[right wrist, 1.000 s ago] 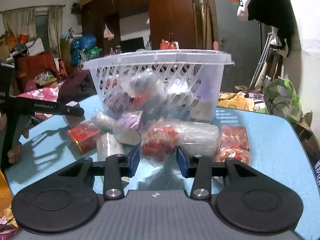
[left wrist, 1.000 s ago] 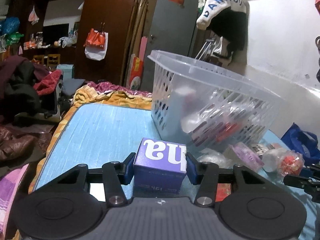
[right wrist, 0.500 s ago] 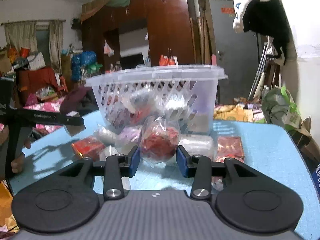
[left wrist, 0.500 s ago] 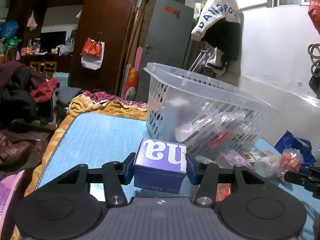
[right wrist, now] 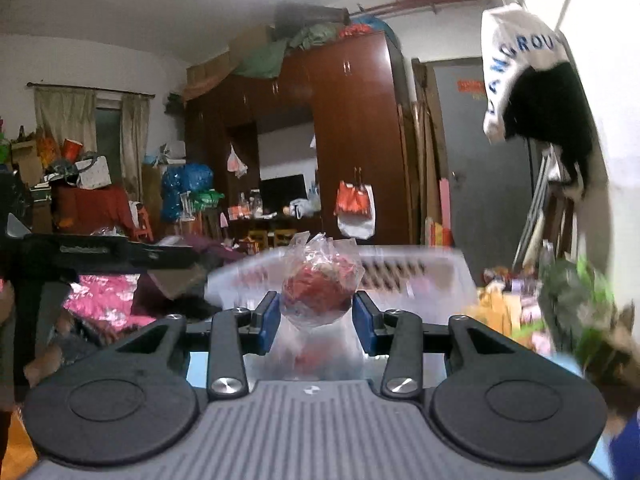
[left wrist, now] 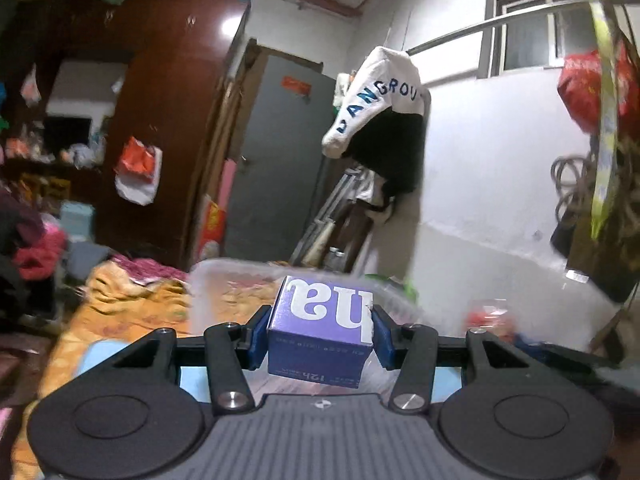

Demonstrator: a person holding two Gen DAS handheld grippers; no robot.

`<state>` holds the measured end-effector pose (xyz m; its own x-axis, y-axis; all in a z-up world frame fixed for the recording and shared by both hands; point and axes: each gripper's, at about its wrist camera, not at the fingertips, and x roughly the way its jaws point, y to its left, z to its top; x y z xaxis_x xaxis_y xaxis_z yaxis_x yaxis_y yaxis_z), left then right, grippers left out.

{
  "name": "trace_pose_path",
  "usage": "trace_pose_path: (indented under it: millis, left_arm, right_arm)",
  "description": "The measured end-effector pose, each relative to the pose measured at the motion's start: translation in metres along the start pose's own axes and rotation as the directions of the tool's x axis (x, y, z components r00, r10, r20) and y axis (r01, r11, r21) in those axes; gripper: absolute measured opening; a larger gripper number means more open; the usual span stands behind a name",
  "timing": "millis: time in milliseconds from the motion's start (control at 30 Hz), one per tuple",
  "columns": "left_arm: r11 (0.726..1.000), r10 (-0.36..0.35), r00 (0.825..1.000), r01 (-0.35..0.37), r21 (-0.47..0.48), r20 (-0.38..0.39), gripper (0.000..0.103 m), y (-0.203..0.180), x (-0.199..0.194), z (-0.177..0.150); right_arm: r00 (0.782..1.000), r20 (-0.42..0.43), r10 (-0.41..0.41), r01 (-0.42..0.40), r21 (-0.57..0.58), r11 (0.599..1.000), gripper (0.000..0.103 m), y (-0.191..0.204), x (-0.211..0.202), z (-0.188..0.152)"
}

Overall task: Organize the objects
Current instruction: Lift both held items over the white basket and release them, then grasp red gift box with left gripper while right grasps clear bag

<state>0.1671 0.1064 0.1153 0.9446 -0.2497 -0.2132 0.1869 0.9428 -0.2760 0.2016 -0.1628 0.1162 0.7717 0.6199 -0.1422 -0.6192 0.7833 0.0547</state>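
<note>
Both of your grippers are loaded and held close to level, tipped only slightly downward, each aimed at the clear plastic basket beyond.

Your left gripper sits at lower centre of the left wrist view, its blue pads pressed flat against the two sides of a purple box with large white letters on top. The jaws stand partly closed, just as wide as the box. The box hangs clear of the blue table, which shows only as a sliver at lower left, and it overlaps the blurred rim of the basket behind it.

Your right gripper sits at lower centre of the right wrist view, jaws drawn in narrow on a clear bag of red pieces. The bag bulges above the pads, its knotted top poking up in front of the basket, whose rim crosses mid-frame. At far left of that view, your other gripper's black frame reaches in.
</note>
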Motion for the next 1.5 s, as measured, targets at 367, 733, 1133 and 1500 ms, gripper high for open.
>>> trace_pose_path:
  millis: [367,733,1133,1500]
  left_arm:
    - [0.988,0.129,0.985,-0.137,-0.070,-0.115,0.103,-0.005,0.099,0.032]
    - [0.990,0.127,0.990,-0.122,0.077,-0.064,0.103,-0.011,-0.001,-0.045]
    - [0.978,0.172,0.940,-0.128,0.162,-0.293,0.099,-0.005,0.014,-0.108]
    - [0.968,0.221,0.923,-0.166,0.191,-0.316,0.099,-0.012,0.021,-0.118]
  right_arm:
    - [0.957,-0.204,-0.208,0.157,-0.241,0.958,0.059,0.001,0.112,0.045]
    - [0.967,-0.255,0.006,-0.018,-0.045,0.999,0.103,-0.007,0.016,-0.024]
    - [0.879,-0.468,0.093,-0.115,-0.019,0.993,0.102,0.020,0.044,-0.092]
    - [0.885,-0.461,0.062,-0.112,-0.082,0.990,0.056,0.026,0.041,-0.096]
